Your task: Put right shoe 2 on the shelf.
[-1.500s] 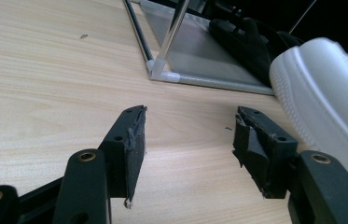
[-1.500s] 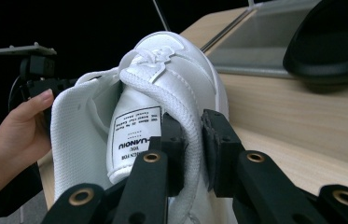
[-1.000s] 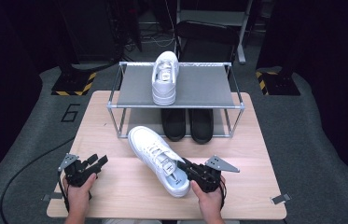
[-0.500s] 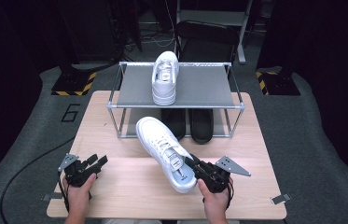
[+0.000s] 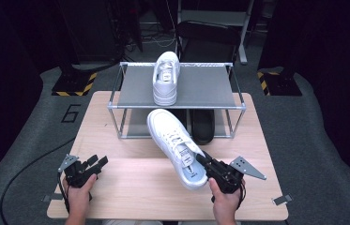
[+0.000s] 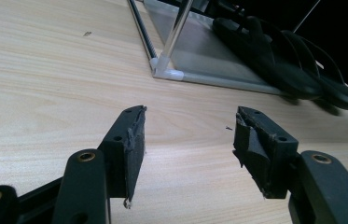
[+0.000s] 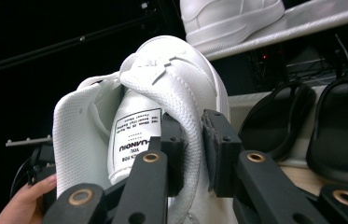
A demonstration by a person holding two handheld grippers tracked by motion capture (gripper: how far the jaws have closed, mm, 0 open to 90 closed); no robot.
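My right gripper (image 5: 204, 162) is shut on the heel collar of a white sneaker (image 5: 175, 145), held lifted above the table with its toe pointing toward the rack. In the right gripper view the jaws of my right gripper (image 7: 191, 147) pinch the padded collar of the white sneaker (image 7: 162, 107). A second white sneaker (image 5: 166, 77) sits on the top shelf of the metal rack (image 5: 210, 89). My left gripper (image 5: 93, 165) rests open near the table's front left; in the left gripper view the left gripper (image 6: 188, 140) has bare wood between its jaws.
A pair of black sandals (image 5: 203, 125) lies under the rack's shelf, also seen as black sandals (image 6: 283, 60) beside the rack's corner post (image 6: 174, 42). The wooden table (image 5: 130, 187) extends between the two hands. Dark floor surrounds the table.
My right gripper has lifted the white sneaker and carried it forward toward the rack, its toe now near the shelf's front rail. The left gripper has stayed put.
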